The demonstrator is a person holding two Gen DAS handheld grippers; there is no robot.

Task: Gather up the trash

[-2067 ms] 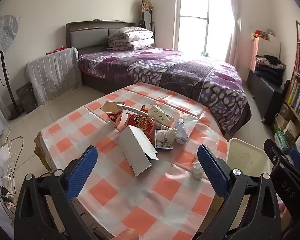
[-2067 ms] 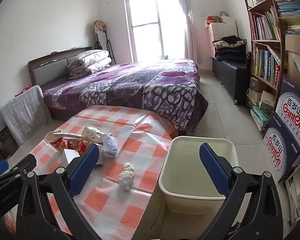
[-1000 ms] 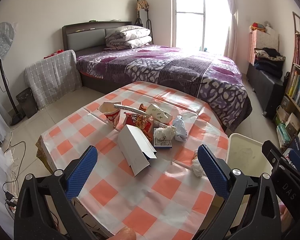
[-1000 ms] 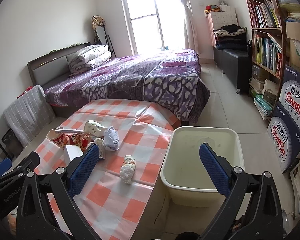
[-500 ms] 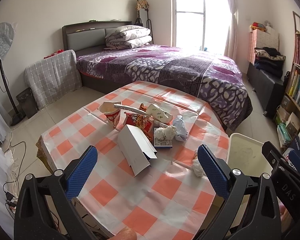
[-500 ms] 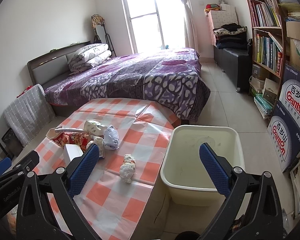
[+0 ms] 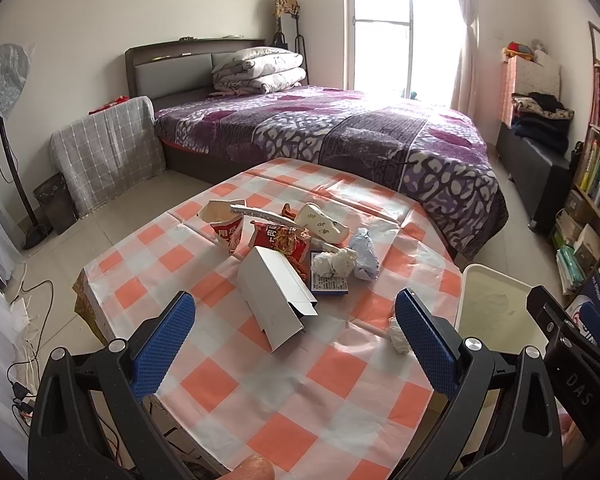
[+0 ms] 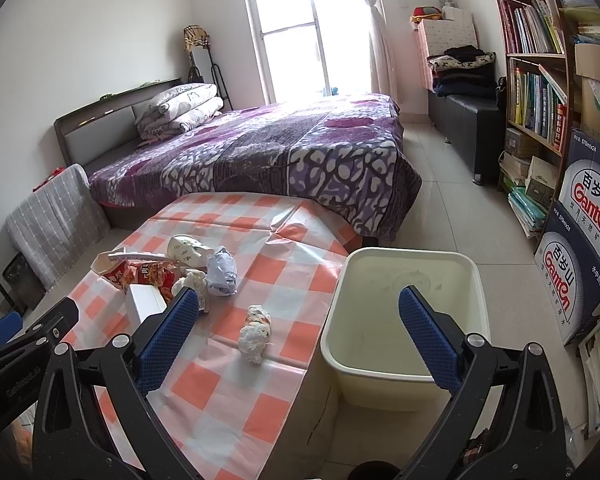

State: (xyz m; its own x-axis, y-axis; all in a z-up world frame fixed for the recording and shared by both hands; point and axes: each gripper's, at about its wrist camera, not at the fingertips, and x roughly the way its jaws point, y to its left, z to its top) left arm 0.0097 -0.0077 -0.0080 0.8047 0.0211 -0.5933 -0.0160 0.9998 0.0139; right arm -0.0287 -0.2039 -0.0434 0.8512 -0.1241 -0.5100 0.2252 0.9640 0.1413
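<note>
Almost nothing has shifted over the last moments: both the left gripper [image 7: 294,338] and right gripper [image 8: 300,332] are held spread and empty. The crumpled tissue [image 8: 255,334] lies lower centre, beside the empty bin [image 8: 408,312]; collection seems not yet begun.

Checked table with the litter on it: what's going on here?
A person holds the left tongs and the right tongs open above the checked table, gripping nothing. A white box, snack wrappers and a crumpled tissue lie on it. The cream bin beside the table looks empty.
</note>
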